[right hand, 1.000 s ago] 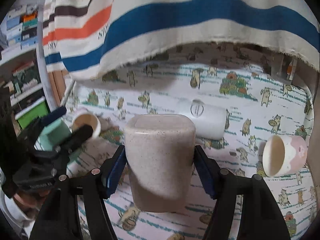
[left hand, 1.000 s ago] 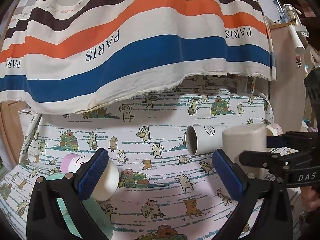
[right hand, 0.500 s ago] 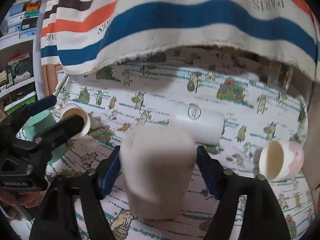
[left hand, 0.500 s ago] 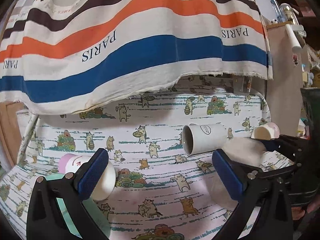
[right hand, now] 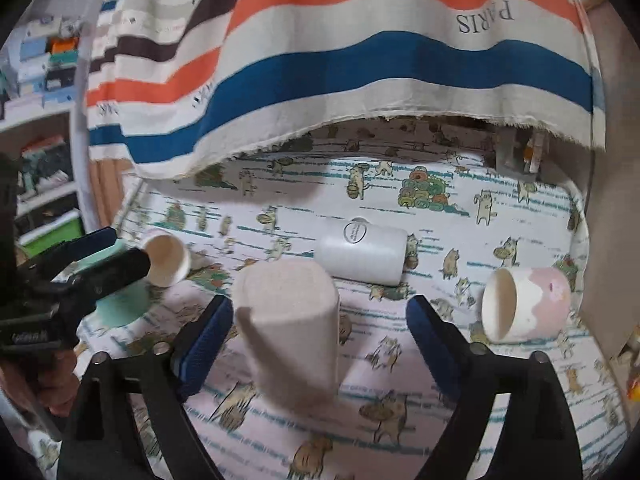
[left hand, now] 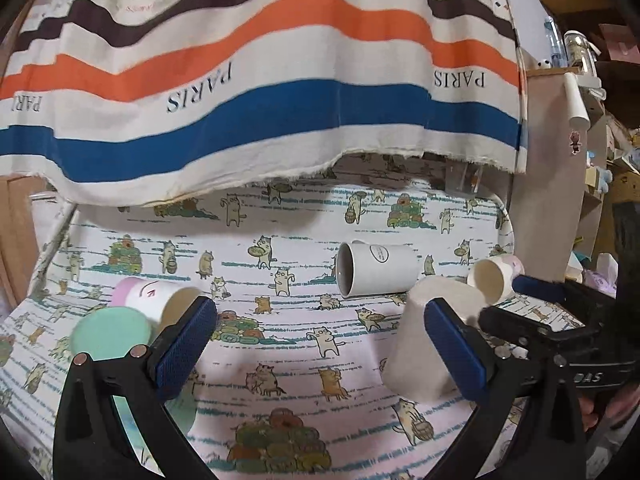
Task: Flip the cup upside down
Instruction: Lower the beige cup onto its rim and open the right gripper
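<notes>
Right wrist view shows a wide striped cloth in orange, blue, brown and cream, printed "PARIS", hanging over the back of a counter covered in a cat-patterned fabric. Next in size, the speckled beige ceramic cup stands upside down on the counter, its flat base up, between the spread blue-padded fingers of the right gripper; they are released, the left pad just beside the cup and the right pad apart from it. Behind it a white cylindrical mug with a round logo lies on its side. To the right a pink-and-white small cup lies on its side, mouth facing left. In the left wrist view, the left gripper hangs with its fingers wide apart and holding nothing, near a mint green round dish and a pink-and-white paper cup lying on its side.
</notes>
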The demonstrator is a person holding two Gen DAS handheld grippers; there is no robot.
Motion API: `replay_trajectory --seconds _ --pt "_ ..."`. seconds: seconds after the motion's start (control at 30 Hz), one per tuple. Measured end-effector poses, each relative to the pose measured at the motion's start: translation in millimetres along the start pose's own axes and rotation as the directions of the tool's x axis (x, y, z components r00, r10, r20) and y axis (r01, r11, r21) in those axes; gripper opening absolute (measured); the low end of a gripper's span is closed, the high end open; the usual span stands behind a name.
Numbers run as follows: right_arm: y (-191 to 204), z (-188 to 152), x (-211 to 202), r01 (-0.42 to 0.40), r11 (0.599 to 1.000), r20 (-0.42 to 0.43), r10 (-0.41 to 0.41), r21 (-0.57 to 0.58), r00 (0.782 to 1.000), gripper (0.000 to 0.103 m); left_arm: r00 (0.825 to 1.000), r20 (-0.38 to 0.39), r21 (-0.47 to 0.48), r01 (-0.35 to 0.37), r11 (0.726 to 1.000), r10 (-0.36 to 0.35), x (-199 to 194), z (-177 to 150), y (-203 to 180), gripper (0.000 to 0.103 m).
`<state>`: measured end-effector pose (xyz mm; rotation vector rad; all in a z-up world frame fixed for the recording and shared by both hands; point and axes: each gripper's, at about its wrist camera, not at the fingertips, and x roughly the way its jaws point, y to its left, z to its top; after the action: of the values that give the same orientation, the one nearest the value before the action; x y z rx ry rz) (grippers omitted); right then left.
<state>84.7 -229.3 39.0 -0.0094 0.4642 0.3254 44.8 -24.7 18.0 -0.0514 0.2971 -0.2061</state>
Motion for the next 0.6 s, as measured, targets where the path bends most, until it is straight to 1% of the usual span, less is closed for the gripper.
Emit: replay_trajectory --seconds 0.03,0.07,0.13,0.2,0.27,0.37,0.4,0.43,0.47,0.5,0.57,0.6 --pt "-4.0 -3.3 -5.2 -0.011 1.0 0.011 0.011 0.016 1.0 0.1 1.0 0.003 0.004 -0.001 1.0 0.001 -3.8 -2.3 -2.3 0.103" --pt "-8.6 -7.4 -11.3 -0.007 0.999 0.025 0.006 0.037 1.0 0.101 1.0 0.006 0.009 -0.001 1.0 0.001 -6.5 -4.5 -4.5 0.103" --pt "-12.8 -12.1 -17.9 0.018 0.998 0.042 -0.02 0.054 0.999 0.101 1.0 0.016 0.021 -0.006 1.0 0.005 -12.3 -10.4 -10.0 0.103" --pt "-15.4 -17.6 -24.8 0.021 0.998 0.061 -0.024 0.058 0.998 0.102 0.999 0.043 0.059 -0.027 0.998 0.024 -16.9 -14.7 -17.4 0.103" --pt "-16.0 -18.7 -30.6 0.016 0.999 0.077 -0.02 0.051 0.997 0.102 0.998 0.053 0.093 -0.045 0.995 0.04 -17.7 -15.5 -22.0 0.103" --pt "-14.4 -19.0 -38.1 0.028 0.999 0.115 -0.033 0.045 0.993 0.102 1.0 0.008 0.077 -0.024 0.997 0.023 -8.4 -15.6 -18.4 0.103" --pt "-13.0 -18.8 -38.5 0.039 0.999 0.115 -0.043 0.038 0.992 0.102 0.999 -0.021 0.064 -0.026 0.998 0.028 -2.8 -15.8 -15.9 0.103" --pt "-9.7 -18.9 -38.3 0.061 0.998 0.11 -0.063 0.023 0.992 0.102 0.999 -0.031 0.054 -0.038 0.998 0.04 -0.5 -15.6 -14.0 0.103" --pt "-7.6 -18.9 -38.1 0.07 0.997 0.11 -0.071 0.013 0.991 0.102 0.998 -0.031 0.049 -0.049 0.998 0.051 -0.5 -15.8 -13.2 0.103" --pt "-3.6 -19.1 -38.4 0.076 0.997 0.111 -0.075 -0.007 0.991 0.102 0.999 -0.023 0.05 -0.044 0.998 0.045 -2.3 -16.3 -13.7 0.103" --pt "0.7 -19.2 -37.6 0.068 0.997 0.108 -0.065 -0.032 0.992 0.102 0.999 -0.009 0.068 -0.043 0.997 0.044 -5.0 -17.4 -17.5 0.103" --pt "0.4 -18.9 -37.6 0.07 0.997 0.108 -0.066 -0.031 0.992 0.102 0.999 -0.015 0.076 -0.043 0.996 0.044 -4.0 -17.7 -19.1 0.103"
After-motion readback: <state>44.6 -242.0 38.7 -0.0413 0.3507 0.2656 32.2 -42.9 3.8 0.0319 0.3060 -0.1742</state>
